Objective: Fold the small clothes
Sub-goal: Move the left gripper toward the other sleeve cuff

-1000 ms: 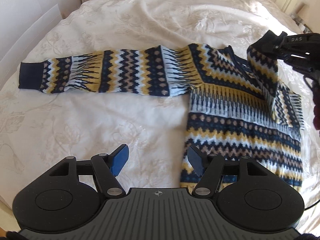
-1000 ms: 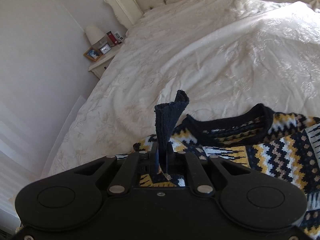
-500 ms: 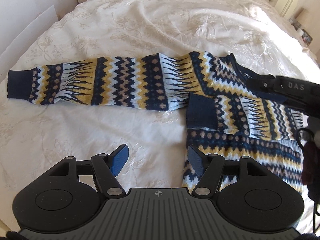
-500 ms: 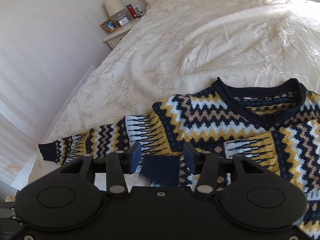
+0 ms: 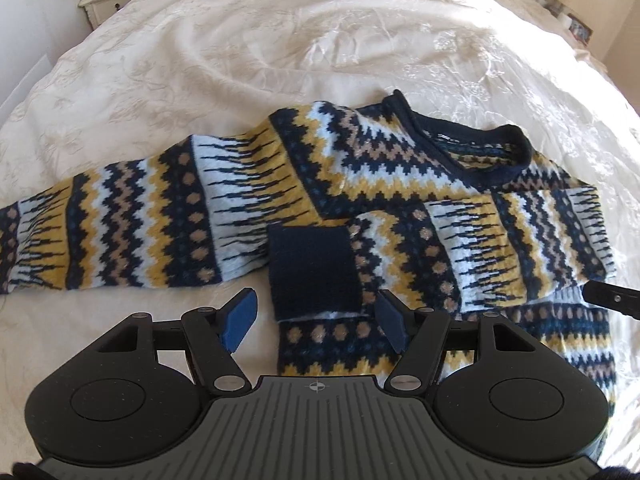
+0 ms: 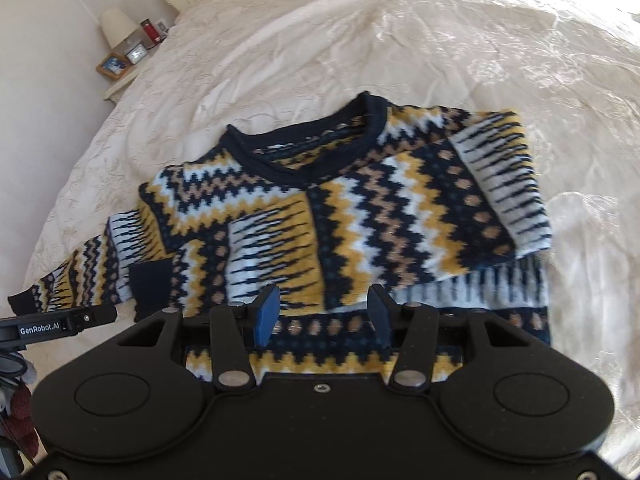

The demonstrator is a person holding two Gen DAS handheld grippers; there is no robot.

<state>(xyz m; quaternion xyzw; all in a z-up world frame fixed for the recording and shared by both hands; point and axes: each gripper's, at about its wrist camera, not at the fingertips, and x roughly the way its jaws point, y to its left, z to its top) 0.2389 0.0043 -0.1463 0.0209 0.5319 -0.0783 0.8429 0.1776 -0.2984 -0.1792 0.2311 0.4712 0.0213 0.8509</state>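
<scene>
Sweater (image 5: 360,184) on bed (image 5: 280,40), one sleeve (image 6: 360,220) now folded across, right gripper (image 6: 322,314) has let go, left gripper (image 5: 316,320) spread wide too.

A bed (image 5: 248,44) with a cream embroidered bedspread carried a patterned knit sweater (image 5: 360,184), one sleeve folded across.

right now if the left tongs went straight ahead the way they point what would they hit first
Most likely the navy cuff of the folded-over sleeve, lying on the sweater dead ahead of the open left tongs. Depth is hard to judge; beyond lies only the bedspread.
</scene>
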